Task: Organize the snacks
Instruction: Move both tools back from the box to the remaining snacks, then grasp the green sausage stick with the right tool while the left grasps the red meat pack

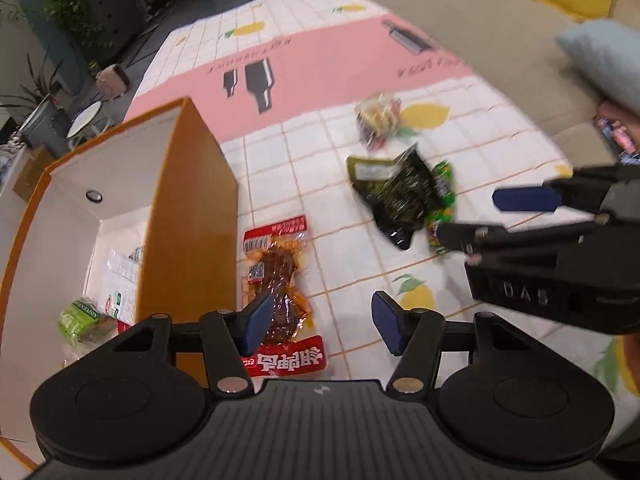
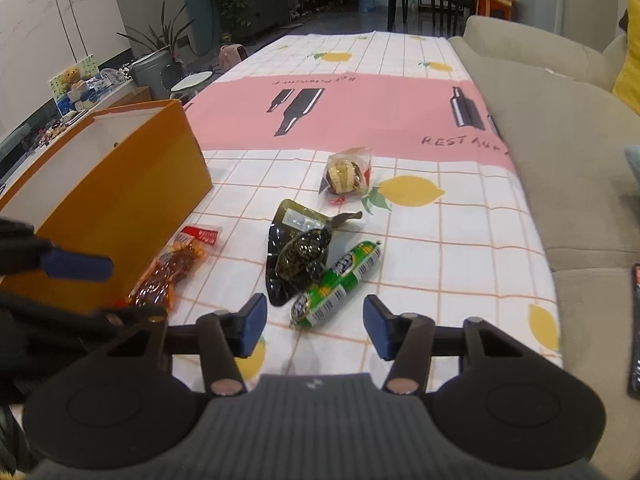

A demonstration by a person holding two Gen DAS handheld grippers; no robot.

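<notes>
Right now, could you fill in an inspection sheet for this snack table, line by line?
Surface: lemon-print tablecloth, flat.
Job's things: orange box holding some packets; red meat packet beside it; dark packet overlapping green sausage; clear-wrapped cake apart.
Clutter: nothing seen.
Grippers: left gripper open over red packet; right gripper open before the sausage.
Cables: nothing seen.
Surroundings: beige sofa, plants.

red snack pack flat beside orange box, black pouch touching green sausage
</notes>
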